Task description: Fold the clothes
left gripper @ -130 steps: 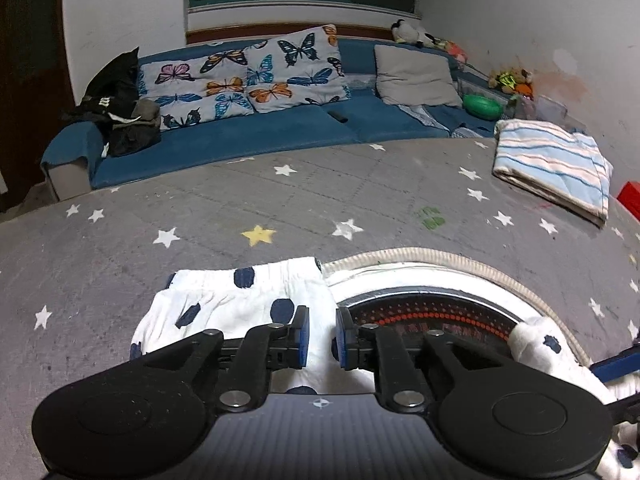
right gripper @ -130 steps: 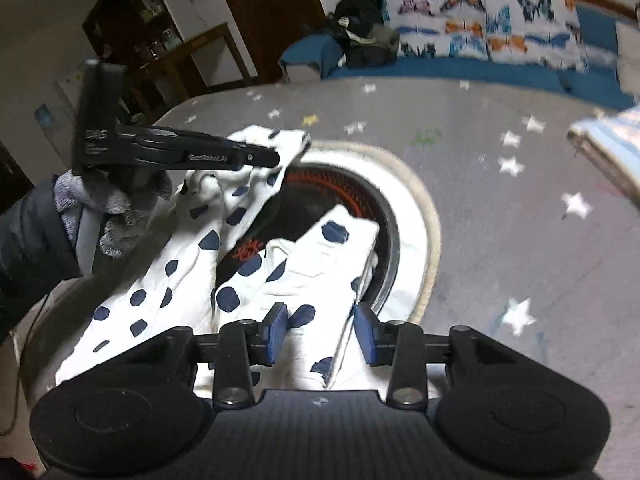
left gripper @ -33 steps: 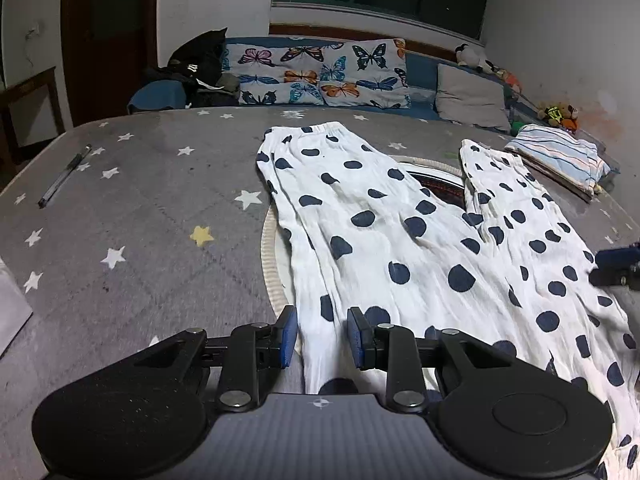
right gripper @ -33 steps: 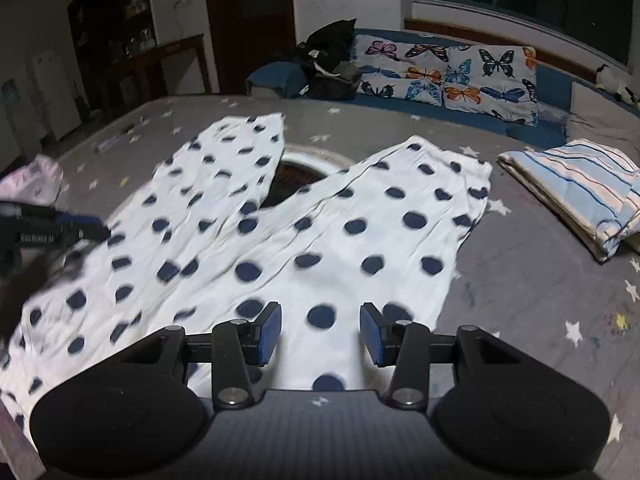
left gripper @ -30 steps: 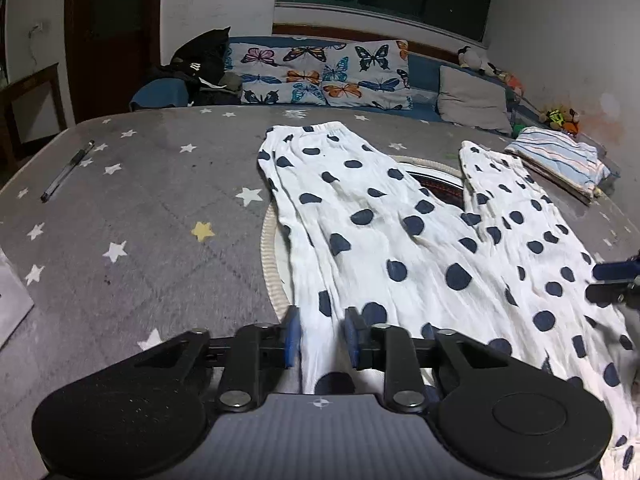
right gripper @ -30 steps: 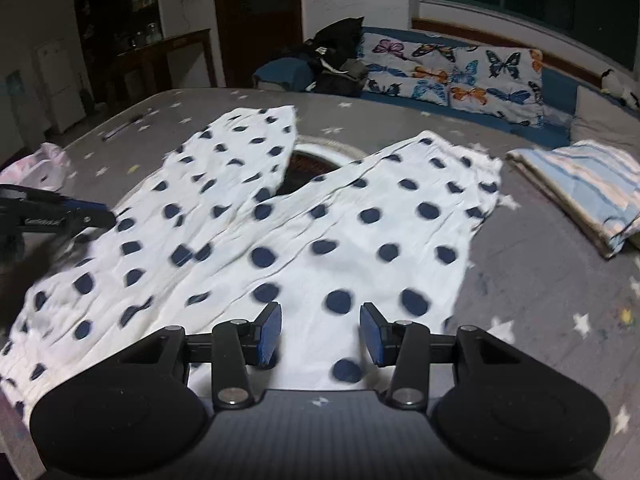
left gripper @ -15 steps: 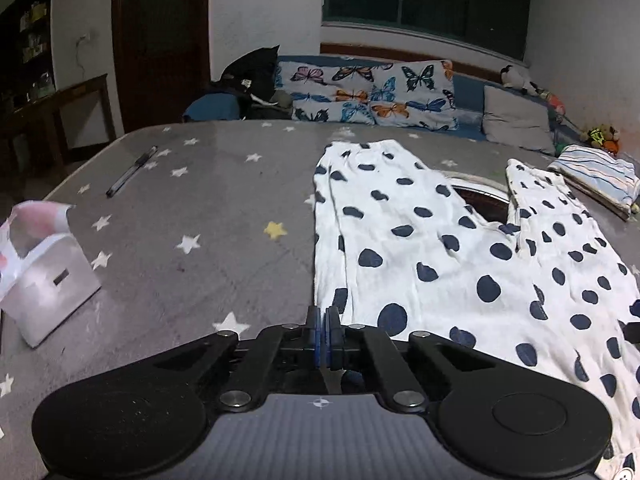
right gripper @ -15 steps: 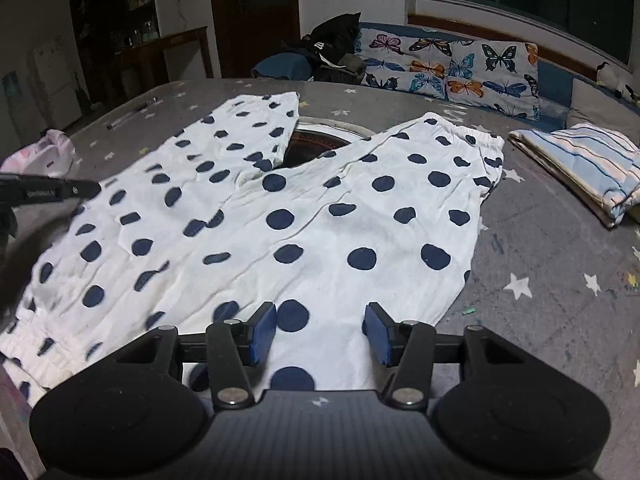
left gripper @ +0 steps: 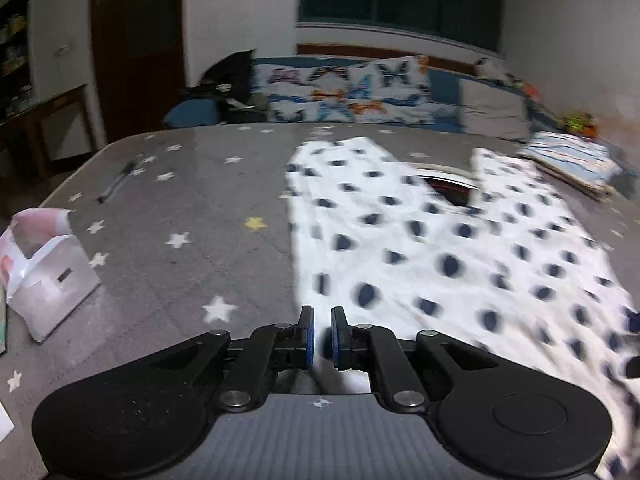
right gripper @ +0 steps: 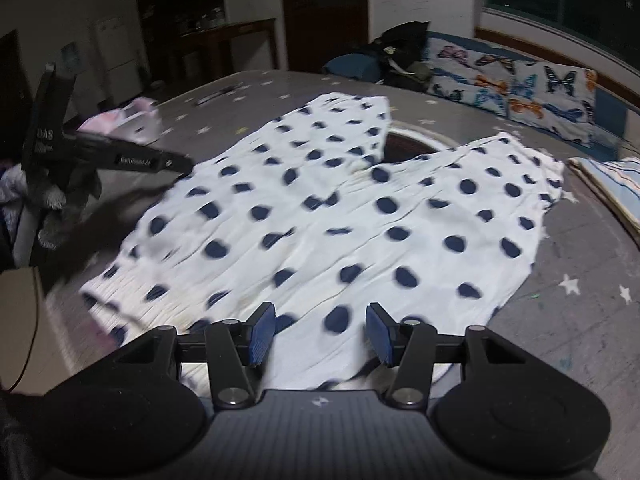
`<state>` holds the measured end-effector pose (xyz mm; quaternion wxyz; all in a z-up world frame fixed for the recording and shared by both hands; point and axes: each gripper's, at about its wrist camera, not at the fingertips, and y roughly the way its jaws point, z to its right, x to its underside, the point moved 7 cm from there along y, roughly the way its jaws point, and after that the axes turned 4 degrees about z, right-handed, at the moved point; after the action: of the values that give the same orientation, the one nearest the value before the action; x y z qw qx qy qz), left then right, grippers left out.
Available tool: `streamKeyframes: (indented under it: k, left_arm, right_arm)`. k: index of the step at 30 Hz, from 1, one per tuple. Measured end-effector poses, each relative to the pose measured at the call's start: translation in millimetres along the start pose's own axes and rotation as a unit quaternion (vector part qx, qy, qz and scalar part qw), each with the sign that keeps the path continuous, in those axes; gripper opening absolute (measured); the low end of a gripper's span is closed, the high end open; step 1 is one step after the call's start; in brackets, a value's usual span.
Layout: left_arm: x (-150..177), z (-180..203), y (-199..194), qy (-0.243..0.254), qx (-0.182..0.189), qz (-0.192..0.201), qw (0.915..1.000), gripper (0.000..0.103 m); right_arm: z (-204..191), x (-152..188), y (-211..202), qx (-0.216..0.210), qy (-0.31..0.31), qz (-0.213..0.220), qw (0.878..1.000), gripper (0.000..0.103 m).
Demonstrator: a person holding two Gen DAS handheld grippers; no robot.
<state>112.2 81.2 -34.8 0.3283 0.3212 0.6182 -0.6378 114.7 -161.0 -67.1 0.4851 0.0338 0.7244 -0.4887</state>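
Grey star-print surface, sofa with butterfly cushions beyond. Polka-dot trousers spread flat, legs pointing away: ahead of right gripper, jaws wide and empty; ahead-right of left gripper, jaws narrowly parted, nothing evidently held. Judged best: pinch one outer edge, carry leg onto leg, seams aligned.

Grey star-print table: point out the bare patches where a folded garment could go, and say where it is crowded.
One bare patch lies on the star-print table between the pen, the white bag and the polka-dot pants. A smaller one lies between the pants' right edge and the striped folded cloth. The middle is crowded: the spread pants cover it and the round inset.
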Motion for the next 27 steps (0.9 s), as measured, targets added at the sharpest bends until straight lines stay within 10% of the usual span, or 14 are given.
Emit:
streamKeyframes:
  k: [8,27]
  left_arm:
    - [17.5,57.5,-21.5,0.074,0.097,0.013,0.9924,0.009]
    - [45.1,45.5,-17.3,0.095,0.097,-0.021,0.9905,0.011]
  right_arm:
    - [-5.5,14.5,-0.8,0.002,0.003,-0.011,1.000,0.051]
    - [-16.1,36.8,-15.6,-0.005,0.035,-0.020,0.999,0.053]
